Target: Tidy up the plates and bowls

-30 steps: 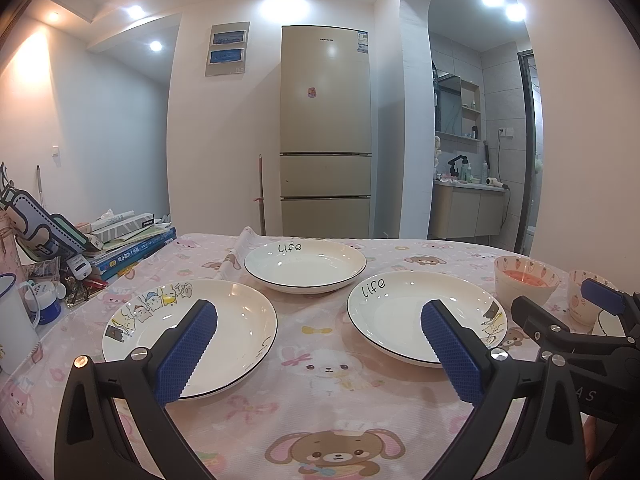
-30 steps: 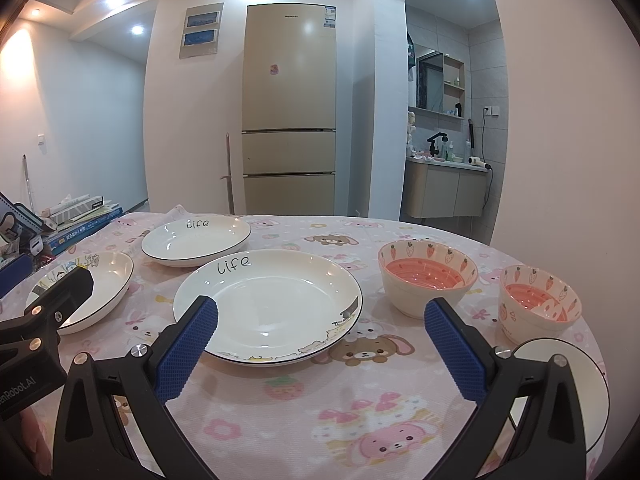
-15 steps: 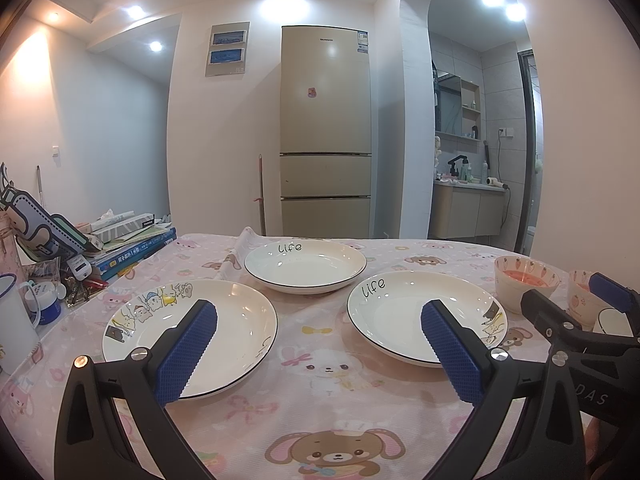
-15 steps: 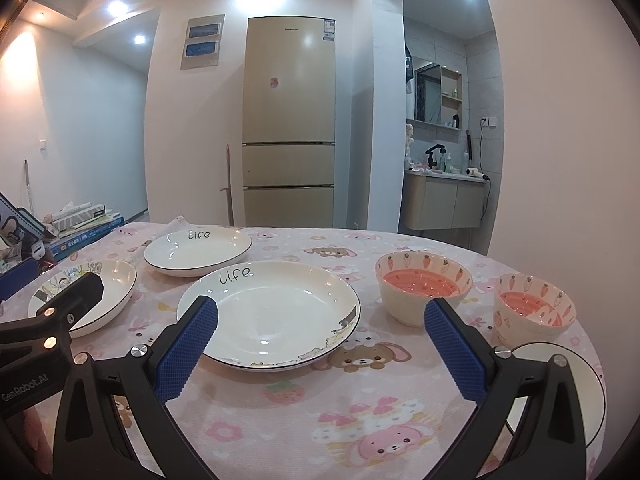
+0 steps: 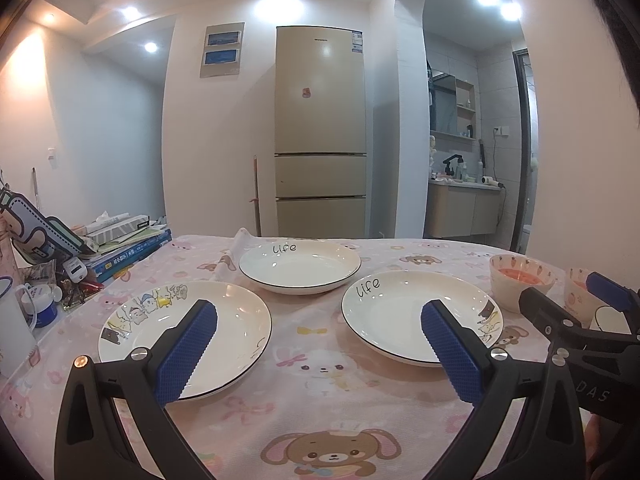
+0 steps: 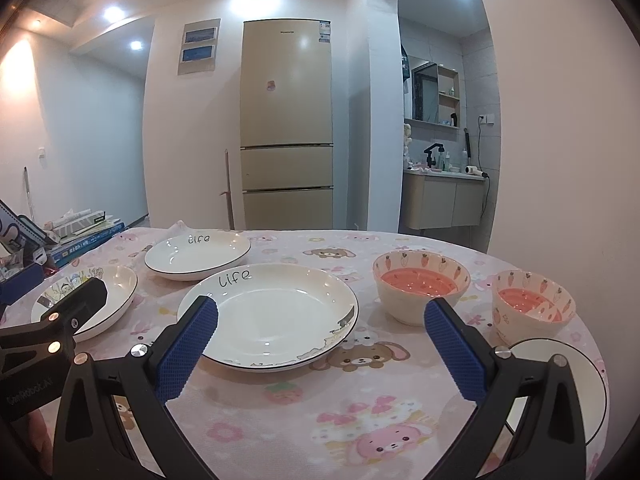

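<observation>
While nothing is stacked yet: task seems at its start.
Left gripper [image 5: 318, 344]: jaws apart, empty.
Right gripper [image 6: 320, 344]: jaws apart, empty.
Plates [image 6: 276, 316]: three, separate, 10 to 12 o'clock.
Bowls [image 6: 420, 290]: two, 1 to 2 o'clock.

Right hand-held gripper [image 6: 320, 344] spread wide, empty, above "life" plate [image 6: 272, 316]; two bowls [image 6: 420, 292] right, seemingly unstacked.

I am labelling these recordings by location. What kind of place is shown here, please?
Most likely the dining area of a home. A tall fridge stands against the far wall, a washroom vanity shows through the arch, and plates and bowls sit on a table with a cartoon tablecloth.
</observation>
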